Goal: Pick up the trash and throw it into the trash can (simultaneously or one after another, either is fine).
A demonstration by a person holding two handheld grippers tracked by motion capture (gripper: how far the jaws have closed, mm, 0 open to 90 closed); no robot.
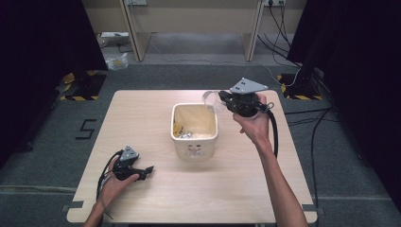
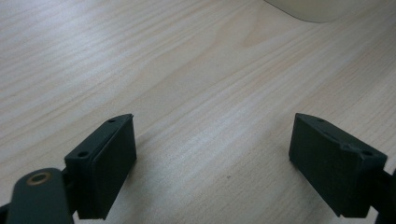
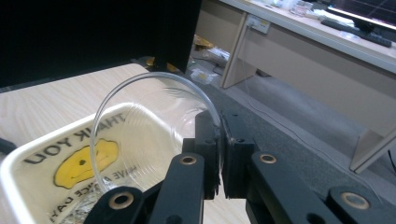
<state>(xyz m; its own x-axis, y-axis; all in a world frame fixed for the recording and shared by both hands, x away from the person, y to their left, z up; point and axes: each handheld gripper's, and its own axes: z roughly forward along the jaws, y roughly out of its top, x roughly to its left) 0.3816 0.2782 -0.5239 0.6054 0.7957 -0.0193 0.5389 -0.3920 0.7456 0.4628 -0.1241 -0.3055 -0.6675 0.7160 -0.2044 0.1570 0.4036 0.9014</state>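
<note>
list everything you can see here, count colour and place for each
clear plastic cup: 1, transparent, pinched by its rim in the right claw, tilted above the far right corner of the bin
bin: 1, cream, table centre, yellow smiley bag and silvery scraps inside
table: 1, light wood, on grey carpet
desk: 1, beige, beyond the table
hazard-striped bases: 2, black and yellow, on the floor by the table's far corners
plastic bag: 1, clear, on the floor far left
left claw: 1, black, jaws wide apart, low over the table's near left
right claw: 1, black, shut on the cup's rim
hands: 2, one on each claw
</note>
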